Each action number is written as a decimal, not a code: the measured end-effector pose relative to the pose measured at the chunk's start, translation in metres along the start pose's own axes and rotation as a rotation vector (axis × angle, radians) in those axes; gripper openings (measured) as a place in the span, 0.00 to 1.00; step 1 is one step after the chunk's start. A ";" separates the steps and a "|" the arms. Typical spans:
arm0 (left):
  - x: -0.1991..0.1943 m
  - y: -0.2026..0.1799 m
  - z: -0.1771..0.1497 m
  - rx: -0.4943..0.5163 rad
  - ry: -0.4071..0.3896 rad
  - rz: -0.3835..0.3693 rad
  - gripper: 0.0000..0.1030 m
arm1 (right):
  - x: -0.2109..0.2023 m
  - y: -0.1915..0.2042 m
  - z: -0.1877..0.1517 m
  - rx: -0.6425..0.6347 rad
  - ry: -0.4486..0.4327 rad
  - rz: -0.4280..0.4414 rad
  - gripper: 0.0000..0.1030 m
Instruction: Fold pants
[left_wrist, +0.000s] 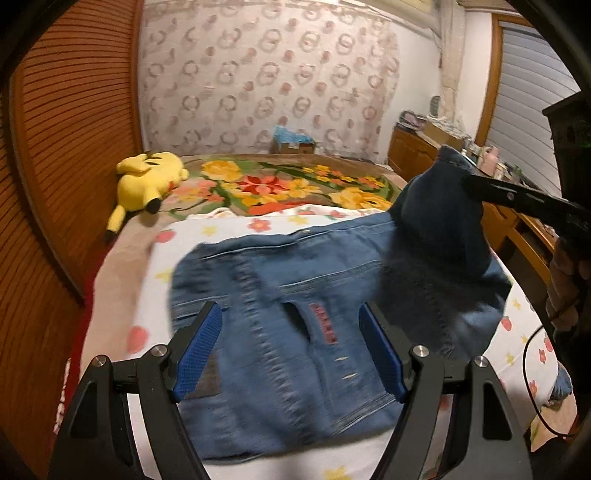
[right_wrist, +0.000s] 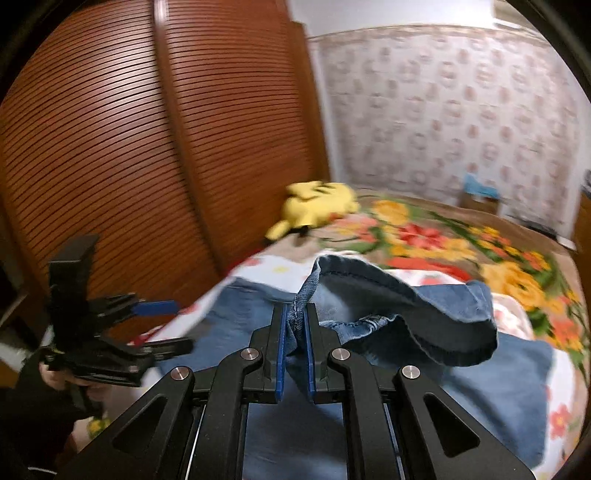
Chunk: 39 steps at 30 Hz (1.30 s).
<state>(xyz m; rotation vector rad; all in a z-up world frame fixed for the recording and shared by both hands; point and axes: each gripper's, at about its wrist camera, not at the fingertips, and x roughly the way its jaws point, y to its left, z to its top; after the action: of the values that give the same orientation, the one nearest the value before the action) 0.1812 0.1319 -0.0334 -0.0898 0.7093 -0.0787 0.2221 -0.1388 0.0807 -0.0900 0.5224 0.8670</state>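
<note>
Home bedroom. Bed with brown floral blanket (left_wrist: 295, 184) and white flower-print sheet (left_wrist: 258, 224), yellow plush toy (left_wrist: 146, 181) on it, slatted orange-brown wooden wardrobe doors (right_wrist: 147, 147), ring-patterned curtain (left_wrist: 266, 74) behind, cluttered wooden dresser (left_wrist: 417, 151) alongside.

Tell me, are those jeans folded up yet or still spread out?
Partly folded. Most of the jeans lie flat on the bed, but the right tool pinches one end, lifted above the rest. The left tool is open, holding nothing.
</note>
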 end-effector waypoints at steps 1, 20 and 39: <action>-0.002 0.004 -0.003 -0.005 0.001 0.009 0.75 | 0.005 0.003 0.000 -0.009 0.005 0.023 0.08; 0.013 0.002 -0.016 -0.014 0.035 -0.024 0.75 | 0.009 -0.014 -0.029 0.007 0.118 -0.055 0.41; 0.042 -0.043 -0.042 0.027 0.132 -0.194 0.58 | 0.092 -0.046 0.011 0.045 0.333 -0.137 0.42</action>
<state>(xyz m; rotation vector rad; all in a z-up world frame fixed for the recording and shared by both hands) 0.1838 0.0821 -0.0882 -0.1285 0.8303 -0.2819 0.3095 -0.1011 0.0410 -0.2296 0.8373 0.7081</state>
